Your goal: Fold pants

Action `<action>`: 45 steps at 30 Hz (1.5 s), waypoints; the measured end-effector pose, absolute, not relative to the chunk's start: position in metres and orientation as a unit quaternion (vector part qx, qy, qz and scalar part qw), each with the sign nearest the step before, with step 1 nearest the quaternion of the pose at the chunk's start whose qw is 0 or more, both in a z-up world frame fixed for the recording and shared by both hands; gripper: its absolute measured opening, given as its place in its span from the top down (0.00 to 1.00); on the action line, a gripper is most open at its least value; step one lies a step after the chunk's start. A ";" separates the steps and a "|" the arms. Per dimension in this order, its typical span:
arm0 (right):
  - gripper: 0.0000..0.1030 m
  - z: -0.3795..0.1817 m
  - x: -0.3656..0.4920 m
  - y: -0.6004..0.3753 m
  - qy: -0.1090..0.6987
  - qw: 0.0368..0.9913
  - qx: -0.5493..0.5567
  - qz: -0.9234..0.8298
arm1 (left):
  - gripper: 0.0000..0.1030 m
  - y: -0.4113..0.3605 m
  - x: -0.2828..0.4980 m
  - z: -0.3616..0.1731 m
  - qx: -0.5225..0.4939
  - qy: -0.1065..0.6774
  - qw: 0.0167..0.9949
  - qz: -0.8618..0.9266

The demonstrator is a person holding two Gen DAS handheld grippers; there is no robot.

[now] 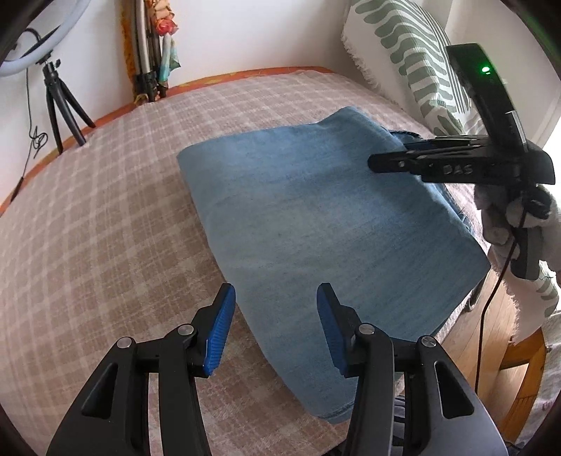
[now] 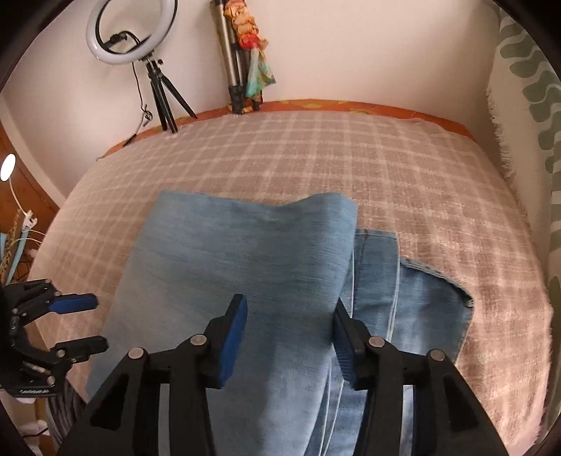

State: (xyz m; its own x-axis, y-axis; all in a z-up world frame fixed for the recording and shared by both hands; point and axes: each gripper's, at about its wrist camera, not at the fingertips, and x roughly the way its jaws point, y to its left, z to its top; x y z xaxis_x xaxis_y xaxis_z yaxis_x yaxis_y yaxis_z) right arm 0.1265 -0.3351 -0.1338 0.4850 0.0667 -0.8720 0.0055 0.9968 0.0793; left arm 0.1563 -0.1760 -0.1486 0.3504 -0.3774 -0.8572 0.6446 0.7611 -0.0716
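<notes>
A ring light on a tripod stands beside the plaid blanket; a leaf-patterned cloth, perhaps a pillow.

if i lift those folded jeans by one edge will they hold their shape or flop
The jeans would probably sag and unfold: they are soft denim in loose layers, the lower ones poking out at the side. They look fairly heavy for cloth. On the checked blanket, pushing would likely bunch them rather than slide them.

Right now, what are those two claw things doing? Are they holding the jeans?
Left gripper: open, holding nothing, over the near edge of the folded jeans.
Right gripper: open, over the jeans, gripping nothing.
</notes>
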 end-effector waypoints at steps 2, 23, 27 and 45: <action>0.63 -0.139 0.129 -0.333 0.513 0.858 0.018 0.005 | 0.55 -0.176 0.156 -0.149 0.141 0.474 0.810 -0.316; 0.97 -0.110 0.117 -0.341 0.498 0.867 0.013 -0.008 | 0.55 -0.171 0.166 -0.149 0.117 0.473 0.813 -0.317; 0.98 -0.101 0.111 -0.340 0.486 0.874 0.012 -0.010 | 0.55 -0.178 0.162 -0.146 0.116 0.470 0.811 -0.328; 0.40 -0.108 0.081 -0.339 0.498 0.865 -0.047 -0.042 | 0.47 -0.180 0.164 -0.154 0.127 0.470 0.811 -0.325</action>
